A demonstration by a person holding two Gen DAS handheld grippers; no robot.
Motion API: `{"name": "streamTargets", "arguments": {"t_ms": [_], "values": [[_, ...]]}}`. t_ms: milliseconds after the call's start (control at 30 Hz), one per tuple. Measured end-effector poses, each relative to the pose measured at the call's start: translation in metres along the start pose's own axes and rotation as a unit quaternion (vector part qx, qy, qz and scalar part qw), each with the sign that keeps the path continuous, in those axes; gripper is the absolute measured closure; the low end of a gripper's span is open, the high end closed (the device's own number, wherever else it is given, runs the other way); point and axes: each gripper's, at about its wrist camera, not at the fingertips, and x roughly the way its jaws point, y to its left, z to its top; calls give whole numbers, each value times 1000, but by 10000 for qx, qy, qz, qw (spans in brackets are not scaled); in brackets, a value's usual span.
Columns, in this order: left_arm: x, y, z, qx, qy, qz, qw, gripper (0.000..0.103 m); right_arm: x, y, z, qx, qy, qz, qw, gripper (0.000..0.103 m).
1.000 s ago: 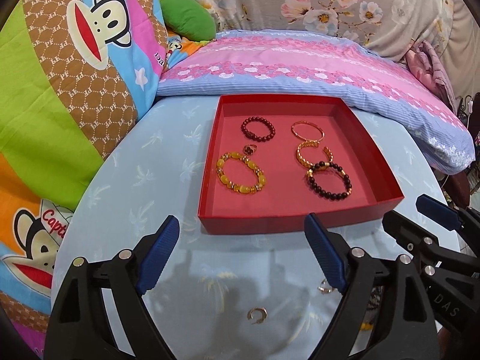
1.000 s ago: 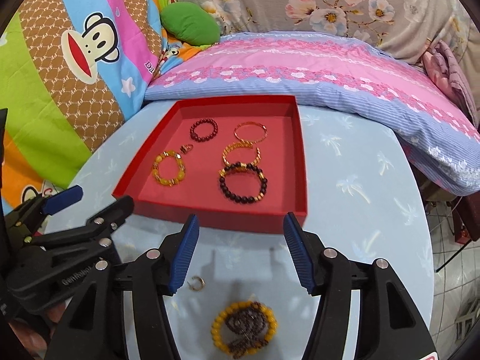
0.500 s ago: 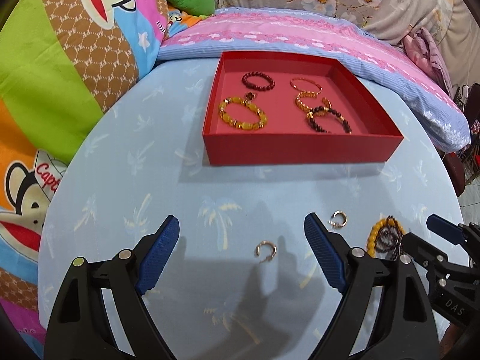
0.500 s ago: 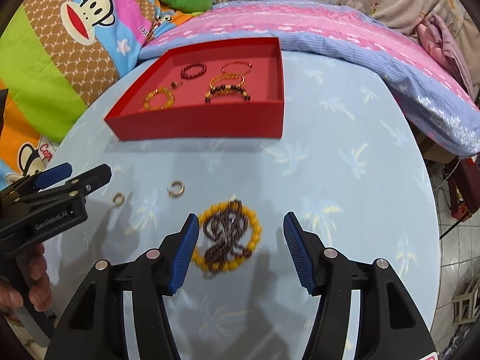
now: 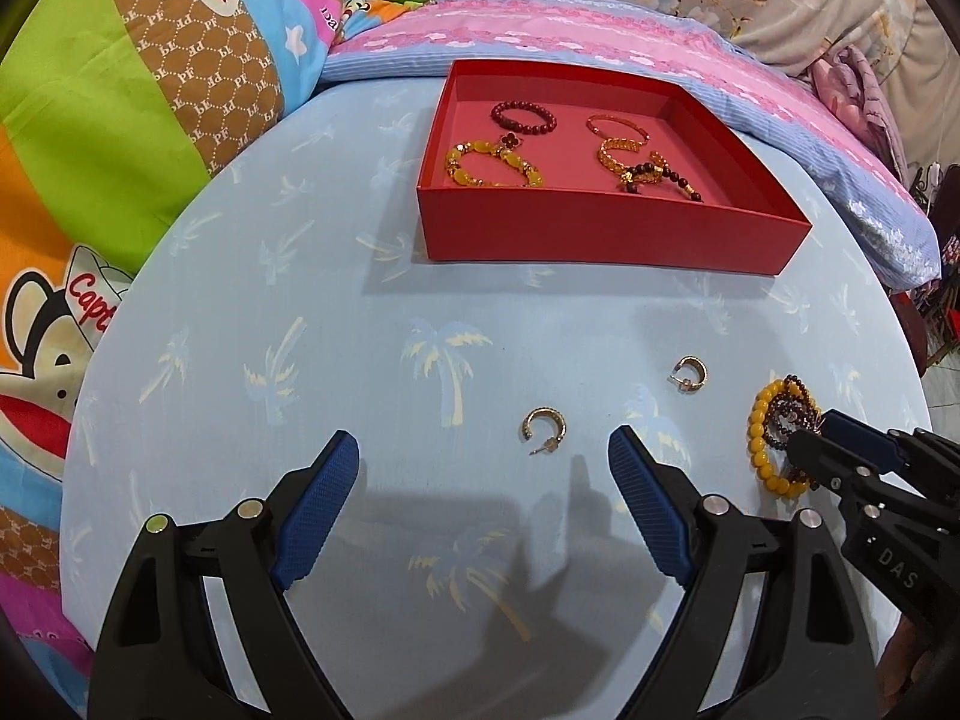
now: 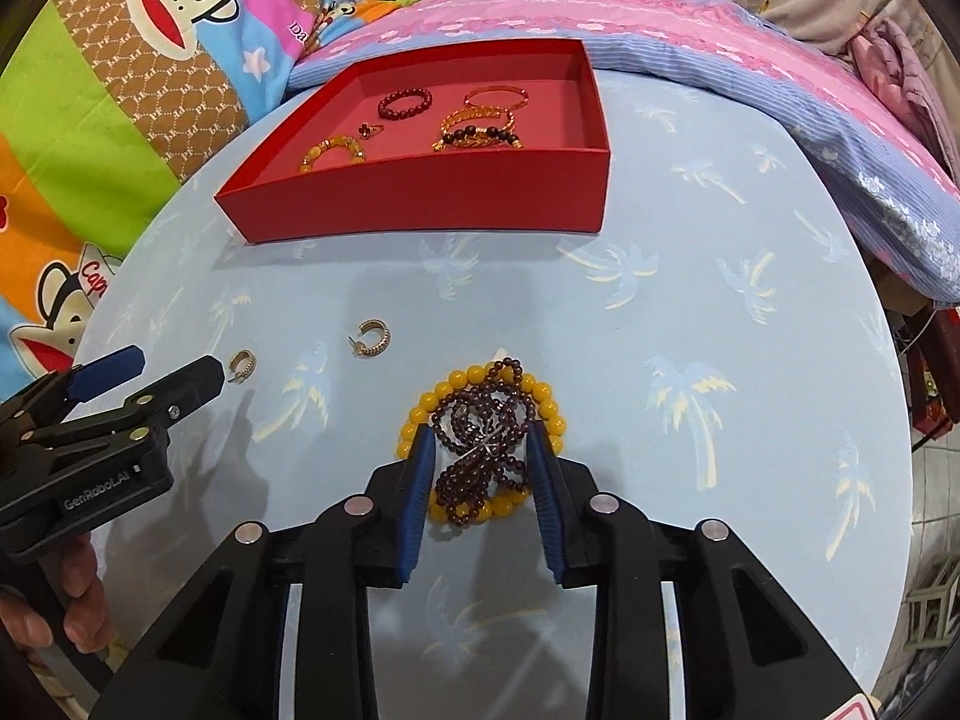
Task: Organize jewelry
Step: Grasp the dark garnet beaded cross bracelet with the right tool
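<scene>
Blue palm-print surface [image 6: 690, 312] under me. Red tray [image 6: 420, 204] at far side, bracelets inside. My right gripper [image 6: 480, 450]: jaws just closing, pinching yellow-and-dark bead tangle [image 6: 480, 414] on surface. My left gripper [image 5: 483, 468]: jaws spread wide, hoop earring [image 5: 543, 429] between, untouched. Second earring [image 5: 690, 373] nearby.

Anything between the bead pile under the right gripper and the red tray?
Nothing visible. The right gripper, jaws just closing, straddles the yellow and dark bead pile. The cloth between it and the red tray is bare; two hoop earrings lie off left.
</scene>
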Motion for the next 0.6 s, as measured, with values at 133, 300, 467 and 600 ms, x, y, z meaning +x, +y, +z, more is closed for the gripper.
{"name": "streamTargets", "arguments": {"t_ms": [133, 300, 467, 600], "values": [[2, 0, -1, 6, 45, -24, 10000, 22, 6, 0, 1, 13, 48, 26, 10000, 84], [7, -1, -2, 0, 120, -56, 9999, 22, 3, -3, 5, 56, -54, 39, 10000, 88], [6, -5, 0, 74, 77, -124, 9999, 22, -9, -13, 12, 194, -236, 23, 9995, 89], [4, -17, 1, 238, 36, -245, 9994, 23, -19, -29, 16, 351, -341, -85, 9988, 89]]}}
